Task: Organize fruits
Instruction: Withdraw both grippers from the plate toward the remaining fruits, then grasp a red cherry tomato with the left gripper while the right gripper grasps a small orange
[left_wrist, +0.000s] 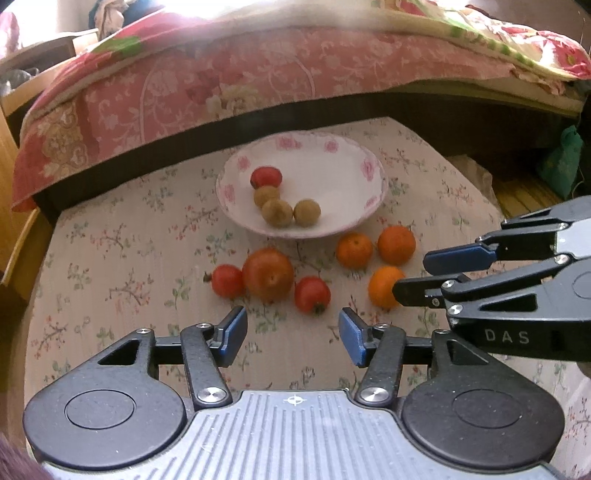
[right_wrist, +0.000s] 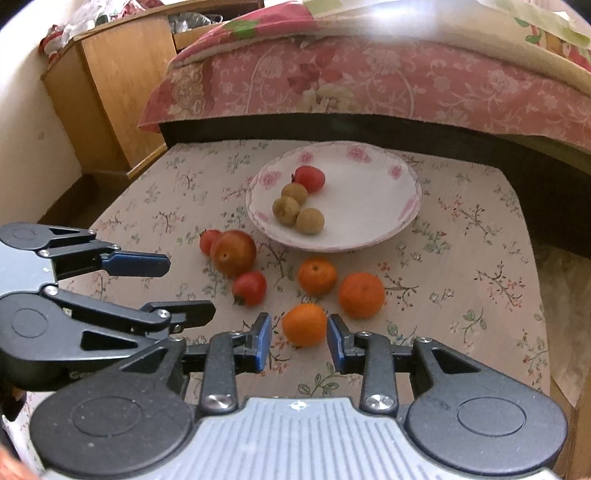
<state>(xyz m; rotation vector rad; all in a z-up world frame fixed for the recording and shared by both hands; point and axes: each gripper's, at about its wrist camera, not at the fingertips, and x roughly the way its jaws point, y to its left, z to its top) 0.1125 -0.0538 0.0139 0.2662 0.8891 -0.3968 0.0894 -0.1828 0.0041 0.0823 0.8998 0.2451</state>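
Seemingly untouched, orange between right tongs.

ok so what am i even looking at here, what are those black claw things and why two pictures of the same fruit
The black claws are two hand-held grippers; a person holds one in each hand, and each carries a wide-angle camera looking out along its two blue-padded fingers. So there are two pictures of one scene. One is filmed from the left gripper, the other from the right gripper, and each also shows the other gripper coming in from the side.

On the flowered tablecloth stands a white bowl holding three small brownish fruits and a small red one. In front of it lie three oranges and three red fruits, one bigger.

Both grippers are open and hold nothing. The right one's fingers sit either side of the nearest orange, apparently ready to grasp it.
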